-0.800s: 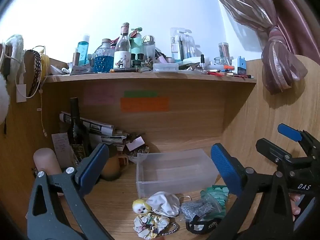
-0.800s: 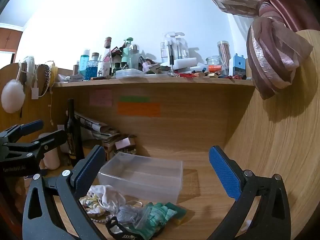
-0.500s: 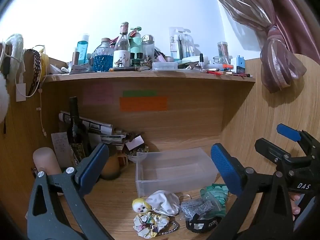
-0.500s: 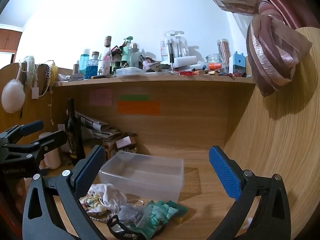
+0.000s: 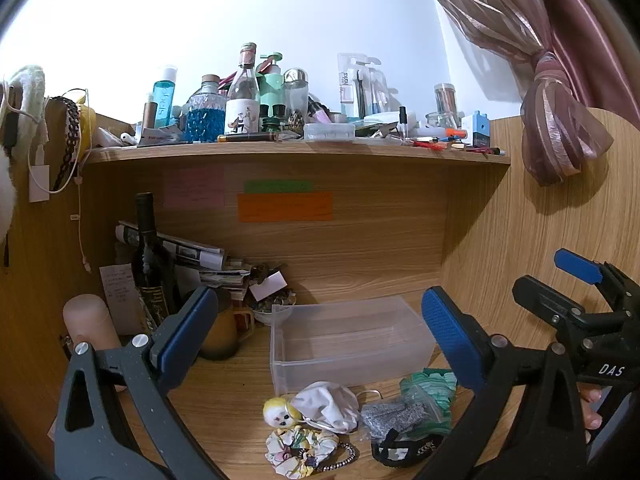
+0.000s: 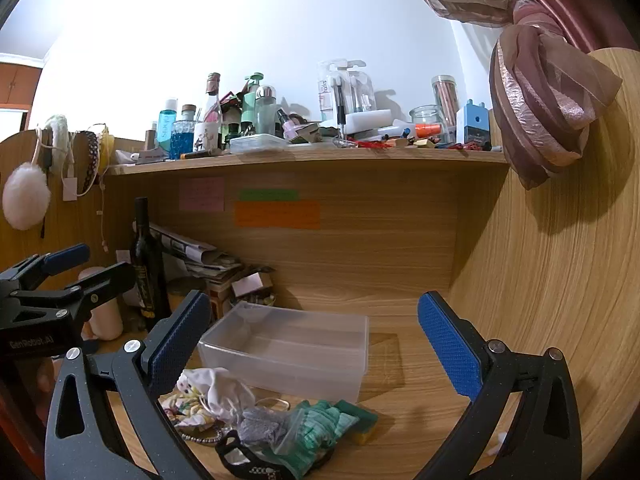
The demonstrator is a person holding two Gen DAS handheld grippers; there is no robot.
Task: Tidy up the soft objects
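A clear plastic bin (image 5: pixel 348 336) (image 6: pixel 288 346) stands empty on the wooden desk. In front of it lies a heap of soft things: a small yellow-haired doll (image 5: pixel 280 412), a white cloth (image 5: pixel 328 402) (image 6: pixel 220 392), a floral scrunchie (image 5: pixel 298 446), a grey pouch (image 5: pixel 394 414), green socks in a bag (image 5: pixel 430 386) (image 6: pixel 320 426) and a black mask (image 5: pixel 404 446) (image 6: pixel 240 456). My left gripper (image 5: pixel 320 336) is open and empty above the heap. My right gripper (image 6: pixel 314 340) is open and empty, and shows at the right of the left wrist view (image 5: pixel 576 276).
A dark wine bottle (image 5: pixel 154 264), rolled papers (image 5: pixel 180 250), a pink cylinder (image 5: pixel 90 320) and a brown jug (image 5: pixel 220 332) crowd the back left. A shelf (image 5: pixel 296 148) above holds many bottles. A wooden side panel (image 6: pixel 552 300) closes the right.
Both grippers have risen and drawn slightly nearer the bin. Both stay open. The objects have not moved.
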